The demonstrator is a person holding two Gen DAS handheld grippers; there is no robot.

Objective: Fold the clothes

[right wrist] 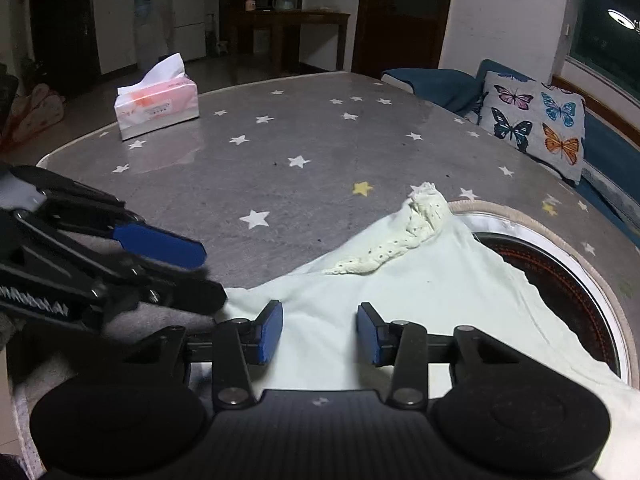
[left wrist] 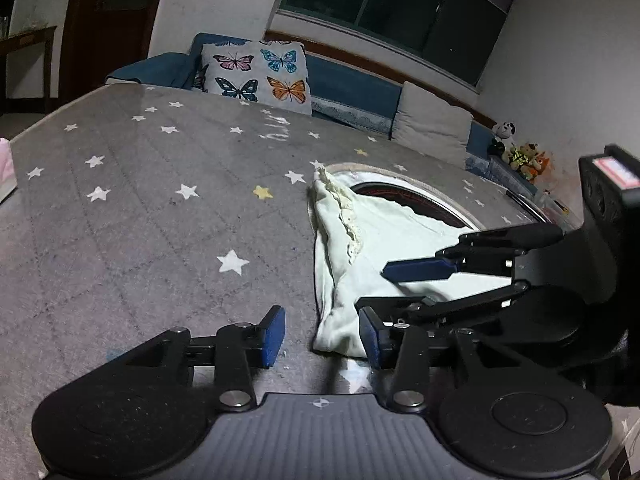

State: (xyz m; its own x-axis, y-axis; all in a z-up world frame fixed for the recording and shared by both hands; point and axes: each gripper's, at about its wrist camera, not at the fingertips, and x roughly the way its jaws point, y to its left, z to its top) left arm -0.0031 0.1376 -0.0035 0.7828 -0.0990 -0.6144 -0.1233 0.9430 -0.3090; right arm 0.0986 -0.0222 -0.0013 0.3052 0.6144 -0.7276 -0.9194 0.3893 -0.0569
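Left hand-held gripper (left wrist: 322, 334) half open, empty, at near corner of pale garment (left wrist: 360, 248) on table (left wrist: 140, 200). Right hand-held gripper (right wrist: 320, 334) half open, empty, over cloth. We judge regrasp underway; next: pinch edge.

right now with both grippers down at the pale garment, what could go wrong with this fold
1. The pale green garment partly drapes over the round recessed cooktop in the table; dragging could snag it on the rim.
2. The left gripper and right gripper sit open and close together at the same edge, so they could collide.
3. The lace trim is bunched and may get folded in crooked.
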